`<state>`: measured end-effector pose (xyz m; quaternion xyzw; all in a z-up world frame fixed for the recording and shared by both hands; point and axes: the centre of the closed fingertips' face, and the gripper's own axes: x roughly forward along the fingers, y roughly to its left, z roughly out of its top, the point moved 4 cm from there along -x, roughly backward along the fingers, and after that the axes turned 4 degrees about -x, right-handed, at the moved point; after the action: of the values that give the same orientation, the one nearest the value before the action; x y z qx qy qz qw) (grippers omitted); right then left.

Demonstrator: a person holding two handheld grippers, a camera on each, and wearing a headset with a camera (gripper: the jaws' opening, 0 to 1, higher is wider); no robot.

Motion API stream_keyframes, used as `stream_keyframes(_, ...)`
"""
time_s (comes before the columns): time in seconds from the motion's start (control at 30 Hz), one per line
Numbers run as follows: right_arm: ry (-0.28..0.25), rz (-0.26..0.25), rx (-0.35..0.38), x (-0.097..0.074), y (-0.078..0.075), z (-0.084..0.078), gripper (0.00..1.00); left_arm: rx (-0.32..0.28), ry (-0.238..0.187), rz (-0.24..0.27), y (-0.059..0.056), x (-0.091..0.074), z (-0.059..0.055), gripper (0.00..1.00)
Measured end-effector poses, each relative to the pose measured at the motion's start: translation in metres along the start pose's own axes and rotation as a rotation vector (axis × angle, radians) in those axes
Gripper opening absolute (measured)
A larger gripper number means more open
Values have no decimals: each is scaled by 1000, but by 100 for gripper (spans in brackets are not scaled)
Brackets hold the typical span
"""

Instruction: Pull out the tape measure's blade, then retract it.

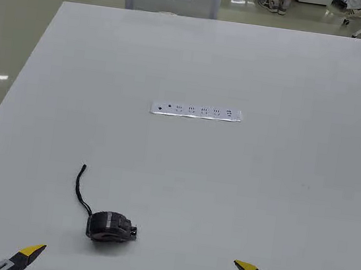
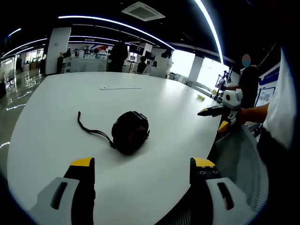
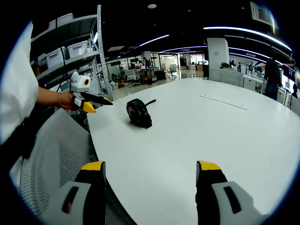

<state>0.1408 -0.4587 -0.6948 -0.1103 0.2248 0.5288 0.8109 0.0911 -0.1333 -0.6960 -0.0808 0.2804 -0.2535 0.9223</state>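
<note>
Black, round-cased tape measure lying on the plain white tabletop, near the front edge and left of centre, blade drawn in, hook tab at the case mouth. Trailing from the case toward the far side, a thin black wrist cord, flat on the surface. Touched by neither tool. Any label on the case too small and dark to read. Farther back, mid-table, a flat white power strip with a row of sockets; its markings blurred, not legible.

Low left in the head view, the yellow tip of the white-bodied left gripper; low right, the right gripper, a green light on its body. Both short of the tape measure.

Left gripper view: own jaws spread wide on nothing, tape measure just ahead between them; off to the right, the right gripper held in a hand above a grey mesh chair back.

Right gripper view: own jaws likewise wide apart and empty, tape measure ahead and leftward, left gripper beyond it, metal shelving with clear storage bins behind.
</note>
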Motion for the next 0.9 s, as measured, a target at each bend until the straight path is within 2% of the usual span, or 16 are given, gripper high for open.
stream_keyframes(0.33, -13, 9, 12, 0, 2, 1, 79, 5, 2, 1, 0, 0, 1, 81)
stream_keyframes(0.63, -23, 22, 10, -1, 4, 2, 74, 15, 4, -5, 0, 0, 1, 82)
stream_keyframes(0.8, -17, 26, 9, 0, 4, 1, 74, 48, 28, -13, 1, 5, 1, 81)
stream_keyframes(0.9, -17, 30, 8, 0, 4, 2, 73, 64, 25, -21, 1, 8, 5, 81)
